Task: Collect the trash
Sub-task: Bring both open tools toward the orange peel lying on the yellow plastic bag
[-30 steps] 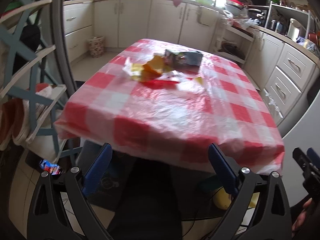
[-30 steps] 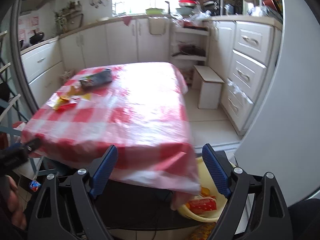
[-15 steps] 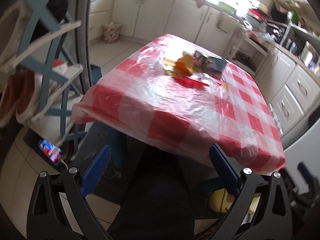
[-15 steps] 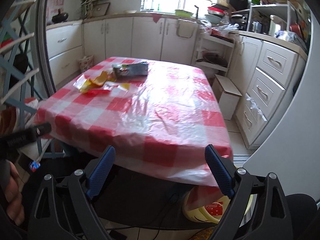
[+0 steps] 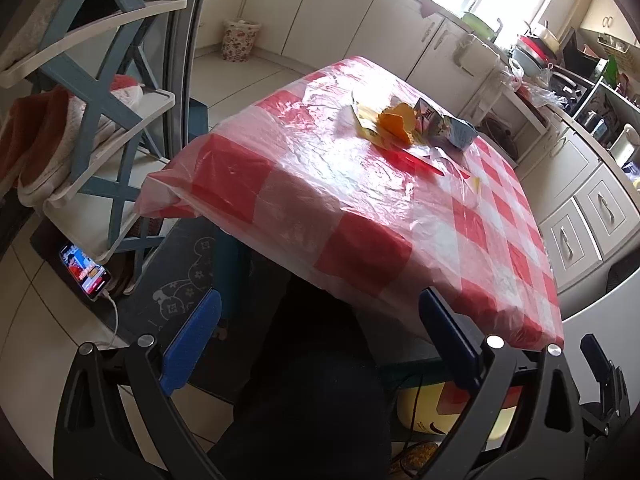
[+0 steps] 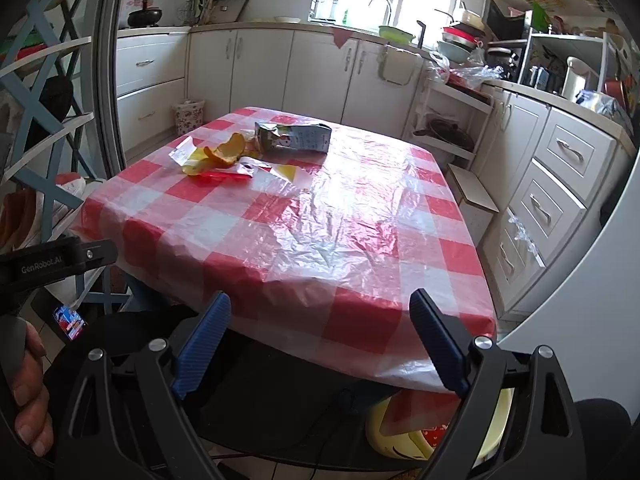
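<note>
Both grippers I hold off the near edge of the table [image 6: 304, 264], below its top. The left gripper [image 5: 320, 344] has its blue fingers spread wide with nothing between them; the right gripper [image 6: 320, 344] stands the same, wide apart and empty.

The trash lies in one cluster toward the far left corner of the table, well apart from both grippers. From the right wrist I make out an orange peel [image 6: 226, 150], a flattened carton [image 6: 294, 138] just behind it on its side, a red wrapper [image 6: 222, 175] at the near side of the pile, and a yellow scrap [image 6: 286, 170] just right of that. The pieces touch or overlap.

The left wrist sees the same pile from the left corner, the orange peel [image 5: 396, 122] in front of the carton [image 5: 448, 130].

Left wrist only: a lit phone [image 5: 84, 272] on the floor beside a blue-and-white rack [image 5: 104, 112].

Right wrist only: the hand [image 6: 28, 384] holding the left gripper, at the left margin. Under the near right corner, both views show a yellow bin [image 6: 400, 436], seen better from the right wrist.
</note>
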Motion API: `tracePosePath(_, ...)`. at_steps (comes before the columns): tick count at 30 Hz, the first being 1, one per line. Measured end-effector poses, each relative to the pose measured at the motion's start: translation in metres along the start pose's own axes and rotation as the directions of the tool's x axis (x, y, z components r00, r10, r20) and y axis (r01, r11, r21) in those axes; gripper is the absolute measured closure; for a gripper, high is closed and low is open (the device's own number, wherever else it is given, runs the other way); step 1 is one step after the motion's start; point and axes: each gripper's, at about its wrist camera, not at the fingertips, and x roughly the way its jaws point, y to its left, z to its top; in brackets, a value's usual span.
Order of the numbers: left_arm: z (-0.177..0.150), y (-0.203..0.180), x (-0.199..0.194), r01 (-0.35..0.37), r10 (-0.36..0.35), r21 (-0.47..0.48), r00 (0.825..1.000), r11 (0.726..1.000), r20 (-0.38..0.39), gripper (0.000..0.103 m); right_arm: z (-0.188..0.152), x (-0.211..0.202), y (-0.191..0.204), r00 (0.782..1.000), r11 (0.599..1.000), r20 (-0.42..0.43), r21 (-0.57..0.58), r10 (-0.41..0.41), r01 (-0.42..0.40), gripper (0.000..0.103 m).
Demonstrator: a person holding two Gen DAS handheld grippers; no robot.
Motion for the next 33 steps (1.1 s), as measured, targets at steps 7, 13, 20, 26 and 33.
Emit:
tracePosePath(7, 0.006, 0.001, -0.002, -0.002, 0.002, -0.011, 1.0, 1.0, 0.003, 0.008, 0.004, 0.002, -0.002, 0.999, 0.999, 0.014, -0.01, 0.035, -0.035, 0.014)
tracePosePath(13, 0.032, 0.008, -0.005, -0.031, 0.032, -0.007, 0.997, 0.999, 0.067, 0.008, 0.016, 0.008, -0.003, 0.997, 0.997, 0.028, -0.022, 0.077, -0.076, 0.013)
tracePosePath(20, 0.072, 0.007, 0.008, -0.064, 0.063, 0.007, 0.993, 0.998, 0.098, 0.008, 0.053, 0.036, 0.005, 0.988, 0.988, 0.04, -0.059, 0.148, -0.146, 0.013)
tracePosePath(26, 0.112, -0.012, 0.029, -0.069, 0.063, 0.045, 0.991, 0.997, 0.122, 0.008, 0.098, 0.079, 0.01, 0.98, 0.98, 0.03, -0.024, 0.197, -0.196, 0.013)
tracePosePath(33, 0.148, -0.047, 0.068, -0.078, 0.066, 0.118, 0.992, 0.99, 0.105, 0.008, 0.131, 0.137, 0.024, 0.974, 0.975, -0.046, -0.016, 0.222, -0.223, 0.013)
